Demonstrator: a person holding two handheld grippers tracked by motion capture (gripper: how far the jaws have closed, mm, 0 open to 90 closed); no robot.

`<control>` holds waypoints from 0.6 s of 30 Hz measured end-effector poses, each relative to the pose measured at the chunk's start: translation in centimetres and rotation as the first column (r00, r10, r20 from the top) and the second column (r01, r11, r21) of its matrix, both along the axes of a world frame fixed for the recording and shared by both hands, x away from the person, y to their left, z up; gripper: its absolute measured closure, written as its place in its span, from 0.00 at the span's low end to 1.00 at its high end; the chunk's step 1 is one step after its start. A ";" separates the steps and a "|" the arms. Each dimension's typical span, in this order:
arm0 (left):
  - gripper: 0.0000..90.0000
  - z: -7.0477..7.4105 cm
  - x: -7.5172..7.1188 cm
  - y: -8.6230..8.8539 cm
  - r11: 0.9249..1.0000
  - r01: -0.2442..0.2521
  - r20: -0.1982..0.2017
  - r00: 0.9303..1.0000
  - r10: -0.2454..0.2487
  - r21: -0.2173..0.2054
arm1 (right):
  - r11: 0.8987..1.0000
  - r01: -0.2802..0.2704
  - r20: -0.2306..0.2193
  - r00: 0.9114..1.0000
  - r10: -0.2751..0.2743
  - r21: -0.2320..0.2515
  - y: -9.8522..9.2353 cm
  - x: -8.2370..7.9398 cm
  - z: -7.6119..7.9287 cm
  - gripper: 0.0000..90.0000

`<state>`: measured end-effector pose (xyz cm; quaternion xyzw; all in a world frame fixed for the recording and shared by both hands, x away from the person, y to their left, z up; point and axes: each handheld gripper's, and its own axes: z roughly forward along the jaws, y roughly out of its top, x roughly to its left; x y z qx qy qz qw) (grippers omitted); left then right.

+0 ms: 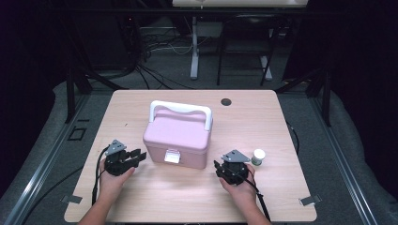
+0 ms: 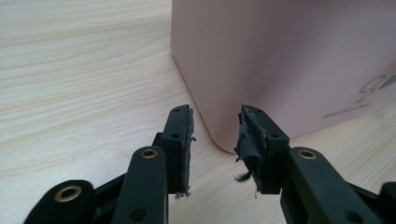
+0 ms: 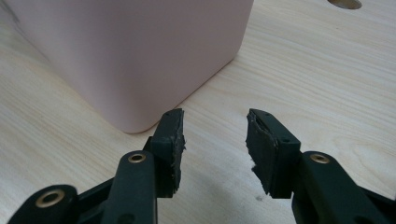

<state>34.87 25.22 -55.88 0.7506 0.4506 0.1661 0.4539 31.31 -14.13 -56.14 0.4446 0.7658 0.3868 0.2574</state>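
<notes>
Wooden worktop (image 1: 155, 201) carries a pink box (image 1: 180, 138) with white handle and front latch, lid down, sitting mid-worktop. Left gripper (image 1: 139, 155) just beside the box's front-left corner — jaws partly spread, nothing between them. Right gripper (image 1: 217, 167) just off the box's front-right corner, jaws spread, nothing pinched. Small white-capped jar (image 1: 258, 156) right of the box, near the right gripper.

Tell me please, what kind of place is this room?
Probably a lab or recording workspace, not a home. A light wooden table stands on a grey floor between black metal frame posts, with loose cables behind it. On the table, only a pink box and a small white-capped bottle.
</notes>
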 end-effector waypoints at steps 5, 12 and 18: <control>0.71 -0.1 0.5 0.2 1.000 -0.020 -0.014 1.000 0.020 0.008 | 1.000 0.020 -0.008 1.000 -0.020 0.016 -0.1 0.3 0.1 0.61; 0.80 0.4 1.3 -0.4 0.999 0.022 0.016 1.000 -0.022 0.030 | 0.999 0.010 0.003 1.000 -0.010 0.035 -0.1 0.7 0.6 0.69; 0.81 0.0 2.0 -0.2 1.000 0.014 -0.019 1.000 -0.014 -0.026 | 1.000 0.004 0.001 1.000 -0.004 0.030 0.0 0.9 0.3 0.71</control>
